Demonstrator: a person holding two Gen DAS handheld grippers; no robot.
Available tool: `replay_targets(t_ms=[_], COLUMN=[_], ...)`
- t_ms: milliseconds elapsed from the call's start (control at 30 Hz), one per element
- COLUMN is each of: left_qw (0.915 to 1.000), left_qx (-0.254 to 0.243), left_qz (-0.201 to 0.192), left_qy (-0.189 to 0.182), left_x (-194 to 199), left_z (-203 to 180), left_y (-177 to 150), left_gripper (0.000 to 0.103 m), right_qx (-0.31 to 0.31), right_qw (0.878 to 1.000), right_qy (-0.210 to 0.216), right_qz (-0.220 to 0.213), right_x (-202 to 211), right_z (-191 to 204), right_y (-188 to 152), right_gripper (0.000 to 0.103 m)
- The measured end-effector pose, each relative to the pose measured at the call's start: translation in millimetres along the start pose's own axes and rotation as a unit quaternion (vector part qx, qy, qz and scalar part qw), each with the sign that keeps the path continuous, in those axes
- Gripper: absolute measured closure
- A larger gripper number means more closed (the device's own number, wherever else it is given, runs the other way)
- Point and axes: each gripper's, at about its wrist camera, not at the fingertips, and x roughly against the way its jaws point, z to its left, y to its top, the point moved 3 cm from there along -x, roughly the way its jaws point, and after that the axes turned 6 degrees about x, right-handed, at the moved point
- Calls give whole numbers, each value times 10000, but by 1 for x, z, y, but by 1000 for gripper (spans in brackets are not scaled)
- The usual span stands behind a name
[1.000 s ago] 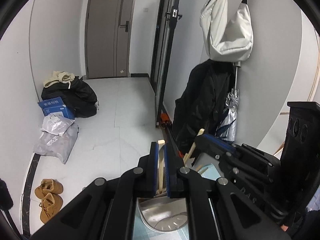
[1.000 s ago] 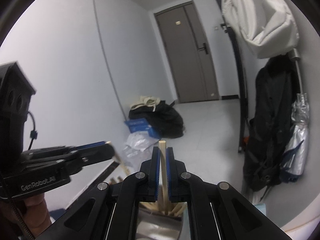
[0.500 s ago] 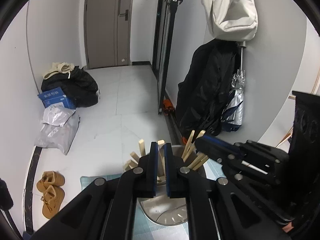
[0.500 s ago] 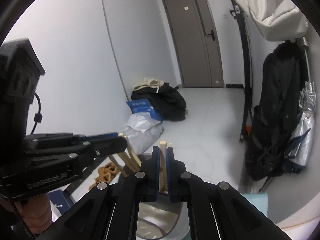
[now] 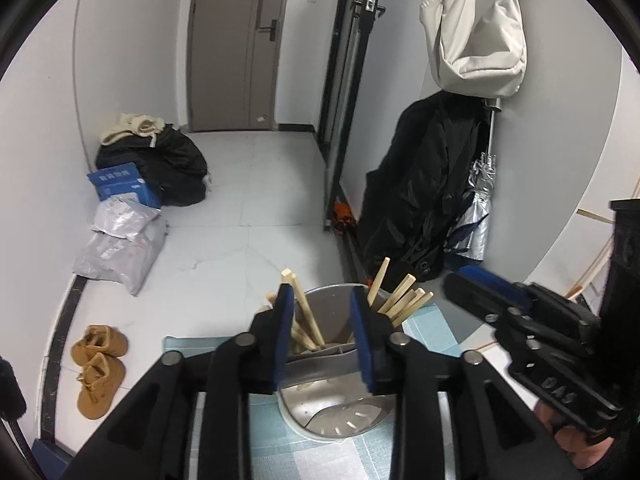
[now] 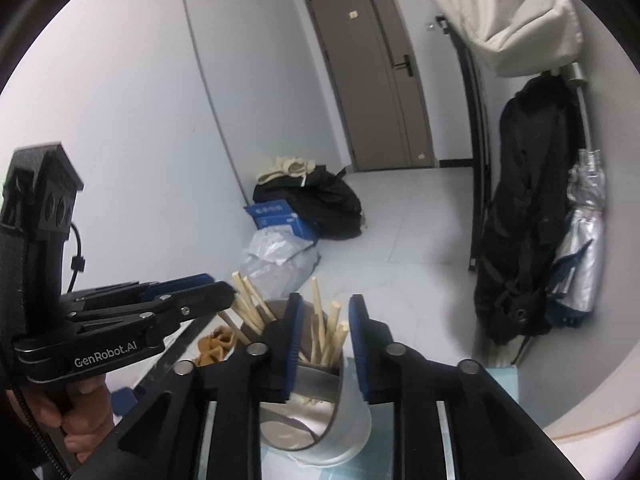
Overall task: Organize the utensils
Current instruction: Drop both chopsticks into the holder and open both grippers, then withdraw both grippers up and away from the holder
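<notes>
A round metal utensil holder (image 5: 332, 412) with a divider stands on a light blue checked mat (image 5: 424, 328). Several wooden chopsticks (image 5: 400, 300) stand in it, leaning both ways. My left gripper (image 5: 322, 300) is open and empty just above the holder's rim. In the right wrist view the holder (image 6: 344, 424) and chopsticks (image 6: 326, 336) sit between the jaws of my right gripper (image 6: 326, 308), which is open and empty. The other gripper shows at the side of each view.
The mat (image 6: 504, 374) lies on a white table near its edge. Beyond are a grey tiled floor, brown boots (image 5: 98, 364), parcels (image 5: 120, 248), a blue box (image 5: 120, 184), a black coat (image 5: 424, 196), a folded umbrella (image 5: 476, 216) and a white bag (image 5: 472, 28).
Both grippers were shut on a wooden chopstick; both have tilted down over the holder and opened. The chopsticks now stand in the holder.
</notes>
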Motion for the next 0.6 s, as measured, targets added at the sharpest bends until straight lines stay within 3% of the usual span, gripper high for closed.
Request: replay_targets(t_ms=[67, 200, 267, 333, 467, 600], left_qw=[9998, 9990, 9981, 9973, 9935, 9879], left_qx=[-68, 65, 198, 274, 247, 344], left_qz=[-97, -375, -471, -570, -920, -1311], left_qy=[144, 241, 341, 366, 622, 758], left_x=[8, 31, 41, 48, 72, 91], left_z=[-3, -1, 1, 2, -1, 3], left_y=[0, 2, 3, 4, 3, -2], left_gripper=[59, 44, 31, 29, 12, 4], right_qx=[-13, 48, 83, 92, 148, 221], right_qw=[9999, 9995, 9992, 9989, 9980, 9967], right_qy=[-68, -185, -237, -273, -314, -343], right_qz=[-101, -246, -298, -371, -535, -705], right_x=[11, 31, 39, 49, 69, 86], right_z=[0, 1, 3, 6, 15, 25], right_y=[2, 6, 7, 7, 7, 5], right_gripper=[61, 57, 50, 45, 35, 26])
